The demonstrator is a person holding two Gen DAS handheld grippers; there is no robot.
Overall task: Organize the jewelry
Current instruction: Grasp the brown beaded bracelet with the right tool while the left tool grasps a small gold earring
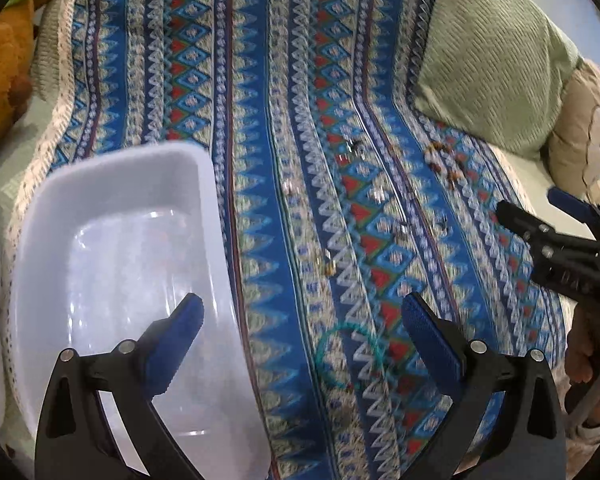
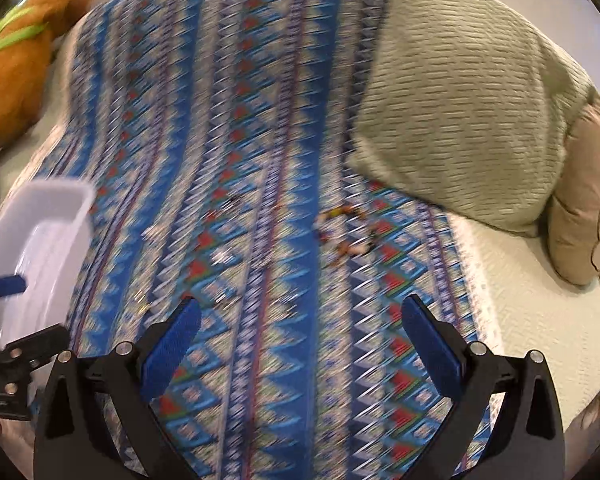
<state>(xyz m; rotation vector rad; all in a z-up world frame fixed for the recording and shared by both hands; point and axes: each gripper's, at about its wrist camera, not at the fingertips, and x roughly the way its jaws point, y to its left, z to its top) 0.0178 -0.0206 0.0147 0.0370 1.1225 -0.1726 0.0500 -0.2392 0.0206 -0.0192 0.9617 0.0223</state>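
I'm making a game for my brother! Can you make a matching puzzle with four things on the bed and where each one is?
Things:
1. white tub
2. green pillow
3. teal ring
4. brown bead bracelet

Places:
A. on the cloth just below the green pillow
B. between the left tool's blue fingers, on the cloth
C. at the cloth's left edge
D. at the far right, partly on the cloth

Pairs: 1-C, 2-D, 3-B, 4-A
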